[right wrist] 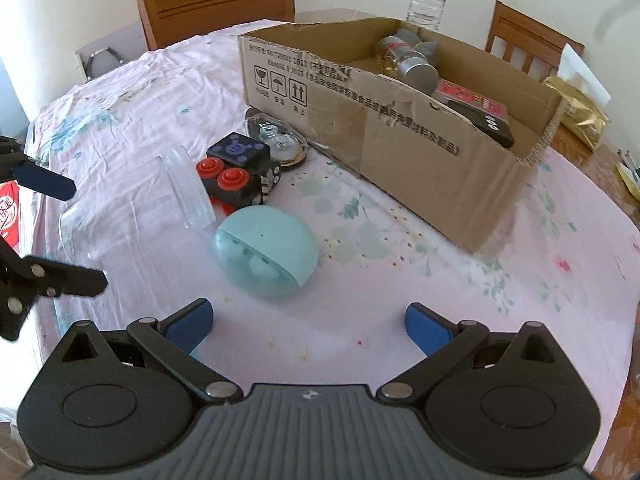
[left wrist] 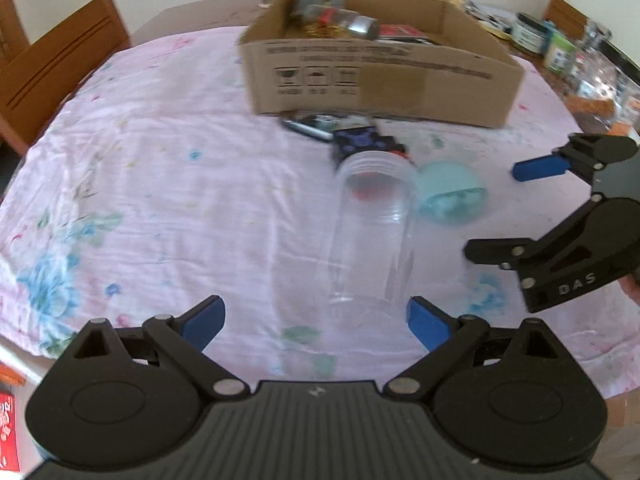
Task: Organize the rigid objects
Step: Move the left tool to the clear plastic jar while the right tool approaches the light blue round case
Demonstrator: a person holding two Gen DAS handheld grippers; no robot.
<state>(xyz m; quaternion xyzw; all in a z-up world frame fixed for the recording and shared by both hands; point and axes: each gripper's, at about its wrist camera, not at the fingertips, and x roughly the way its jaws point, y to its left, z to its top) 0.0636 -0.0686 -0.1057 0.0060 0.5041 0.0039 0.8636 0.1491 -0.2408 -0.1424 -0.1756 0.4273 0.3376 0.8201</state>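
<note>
Fingers of left gripper (left wrist: 314, 322) spread wide, nothing btwn pads, lined up w/ base of clear jar (left wrist: 374, 232) lying on its side mid-table, prob. for a lengthwise grab. Right gripper (right wrist: 308, 326) also wide apart, empty, aimed at teal egg case (right wrist: 266, 254) just beside jar. Toy block (right wrist: 240, 172) & tape measure (right wrist: 280, 140) near cardboard box (right wrist: 400, 152) at table's far edge, prob. the drop spot.

Both grippers are angled down at the table, side by side. The left gripper (left wrist: 316, 320) has its blue pads spread wide, nothing pinched. Right gripper (right wrist: 309, 322) looks the same, jaws wide apart and empty.
</note>
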